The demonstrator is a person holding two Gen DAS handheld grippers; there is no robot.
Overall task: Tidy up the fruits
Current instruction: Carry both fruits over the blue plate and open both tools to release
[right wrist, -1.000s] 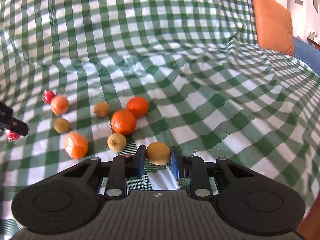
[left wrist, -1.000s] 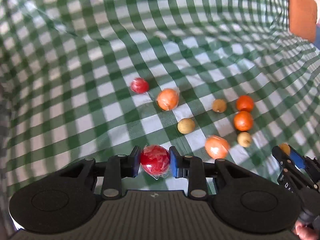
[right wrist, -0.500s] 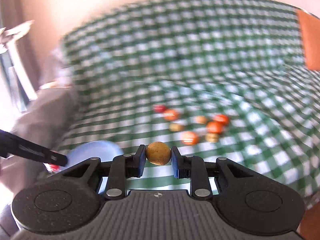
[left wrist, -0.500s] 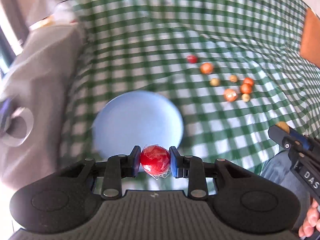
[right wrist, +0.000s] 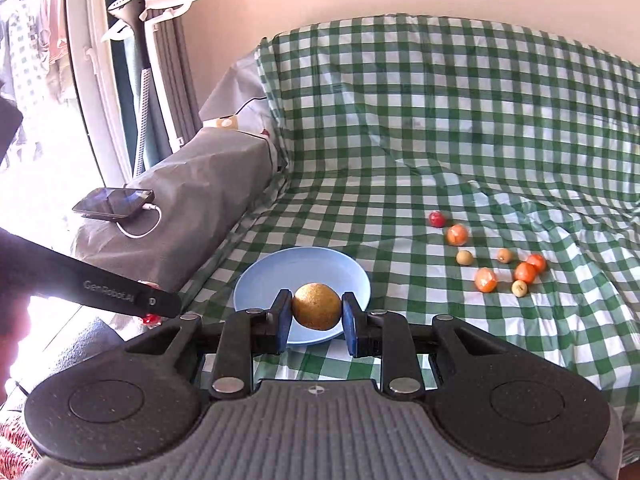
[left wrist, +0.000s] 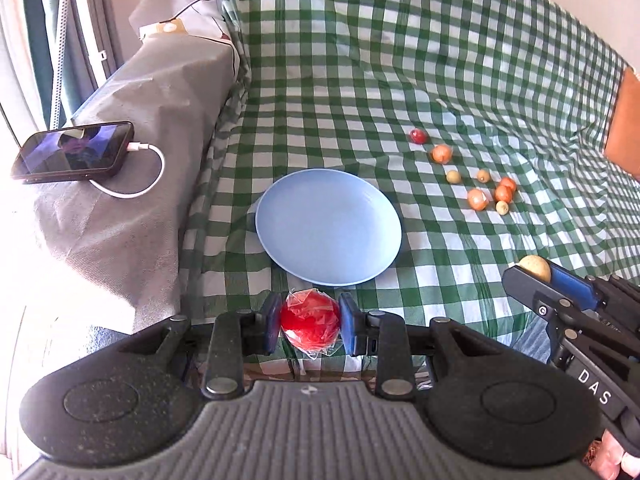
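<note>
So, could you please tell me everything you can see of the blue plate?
The blue plate is round, shallow and pale blue with a smooth, glazed-looking surface and a slightly raised rim. It lies flat on the green-and-white checked cloth, beside the grey-covered armrest, with nothing on it. The scattered fruits lie apart from it. In the right wrist view the held brown fruit overlaps its near part.

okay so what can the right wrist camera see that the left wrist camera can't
Only the right wrist view: the garment steamer by the window, and the left gripper's side. Only the left wrist view: an orange cushion, and the right gripper's side. Both: the blue plate, phone, loose fruit, the red fruit and yellow-brown fruit.
</note>
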